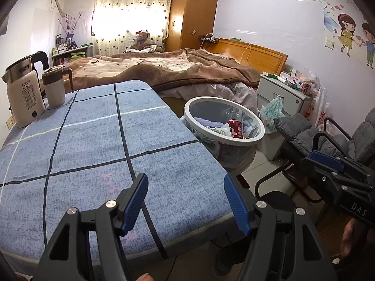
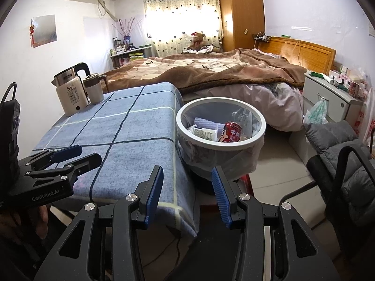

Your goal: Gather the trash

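A round trash bin [image 1: 259, 126] [image 2: 212, 145] with a white rim and a plastic liner stands on the floor just right of the table. Inside it lie a red drink can [image 1: 235, 129] [image 2: 231, 133], a printed paper packet [image 2: 203, 133] and other scraps. My left gripper [image 1: 185, 187] hovers over the near edge of the blue checked tablecloth [image 1: 93, 152], open, with nothing between its blue pads. My right gripper [image 2: 187, 175] hangs at the table's near right corner, in front of the bin, open and empty. Each gripper also shows in the other's view: right gripper [image 1: 313, 162], left gripper [image 2: 90, 153].
A cream electric kettle [image 1: 23, 93] [image 2: 70, 96] and a lidded mug [image 1: 54, 86] [image 2: 94, 90] stand at the table's far left corner. Behind are a bed with a brown blanket [image 1: 175, 68], a grey bedside cabinet [image 1: 281, 93] and a padded grey chair [image 2: 346, 159] at right.
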The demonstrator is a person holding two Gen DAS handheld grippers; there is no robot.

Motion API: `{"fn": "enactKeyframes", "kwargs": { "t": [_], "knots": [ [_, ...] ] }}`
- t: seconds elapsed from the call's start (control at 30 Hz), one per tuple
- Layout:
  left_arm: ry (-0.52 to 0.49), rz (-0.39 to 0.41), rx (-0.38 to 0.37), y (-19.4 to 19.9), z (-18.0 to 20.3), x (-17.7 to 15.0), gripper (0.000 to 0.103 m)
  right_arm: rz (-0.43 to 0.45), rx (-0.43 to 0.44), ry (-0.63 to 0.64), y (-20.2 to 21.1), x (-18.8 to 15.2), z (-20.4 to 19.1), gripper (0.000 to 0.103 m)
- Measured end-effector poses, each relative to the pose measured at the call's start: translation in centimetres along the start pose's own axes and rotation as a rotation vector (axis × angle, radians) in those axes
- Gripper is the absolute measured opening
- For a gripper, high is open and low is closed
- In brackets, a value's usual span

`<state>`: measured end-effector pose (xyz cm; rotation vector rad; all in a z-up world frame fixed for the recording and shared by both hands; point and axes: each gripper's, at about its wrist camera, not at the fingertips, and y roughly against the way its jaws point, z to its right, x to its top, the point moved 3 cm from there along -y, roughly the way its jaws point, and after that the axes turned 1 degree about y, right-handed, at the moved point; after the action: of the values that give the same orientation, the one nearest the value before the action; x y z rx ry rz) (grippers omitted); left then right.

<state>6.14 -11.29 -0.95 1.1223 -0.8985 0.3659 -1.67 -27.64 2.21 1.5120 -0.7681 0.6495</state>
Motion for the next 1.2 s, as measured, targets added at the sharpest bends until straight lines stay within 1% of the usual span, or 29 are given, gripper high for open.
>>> {"fn": "enactKeyframes", "kwargs": {
  "t": [0.63, 1.2],
  "knots": [
    [-0.001, 0.01, 0.011, 0.3, 0.1, -0.06, 0.069, -0.002, -0.001, -0.001, -0.39, 0.15, 0.03, 0.044],
    [-0.003, -0.001, 0.004, 0.24, 0.25, -0.14, 0.069, -0.008, 0.0, -0.001, -0.74, 0.08, 0.1, 0.044]
  ]
}}
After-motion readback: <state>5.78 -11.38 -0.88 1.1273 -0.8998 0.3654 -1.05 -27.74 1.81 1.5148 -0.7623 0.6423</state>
